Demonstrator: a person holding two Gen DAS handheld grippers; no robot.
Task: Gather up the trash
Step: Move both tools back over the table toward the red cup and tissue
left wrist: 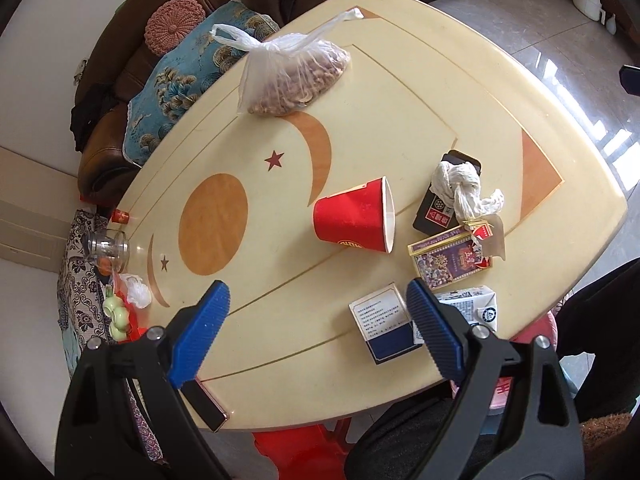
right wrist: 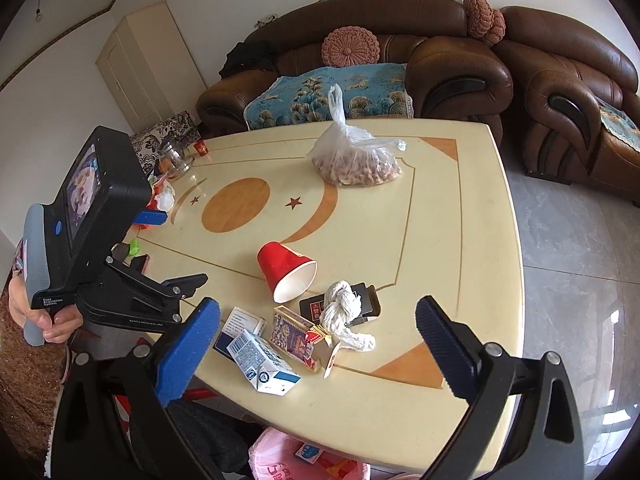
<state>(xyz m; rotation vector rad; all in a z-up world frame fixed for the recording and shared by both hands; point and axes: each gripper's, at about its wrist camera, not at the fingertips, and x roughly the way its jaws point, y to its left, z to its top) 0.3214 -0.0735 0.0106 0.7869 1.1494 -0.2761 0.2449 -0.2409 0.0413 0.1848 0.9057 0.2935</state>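
On the cream table (left wrist: 400,92) a red paper cup (left wrist: 352,220) (right wrist: 286,274) lies on its side. Right of it a twisted white tissue (left wrist: 460,188) (right wrist: 340,312) rests on a black box (left wrist: 436,208). Nearer lie a purple card box (left wrist: 452,260) (right wrist: 292,334), a blue-and-white pack (left wrist: 380,324) (right wrist: 236,330) and a white carton (left wrist: 476,304) (right wrist: 260,364). My left gripper (left wrist: 318,320) hovers open over the near edge, nothing between its pads. My right gripper (right wrist: 318,344) is open above the same cluster, also holding nothing.
A clear bag of peanuts (left wrist: 288,76) (right wrist: 356,160) sits at the far side. A glass jar (right wrist: 176,158) and small clutter stand at the left edge, a phone (left wrist: 208,404) at the near edge. A pink trash bag (right wrist: 304,460) hangs below the table. Brown sofas (right wrist: 460,64) stand behind.
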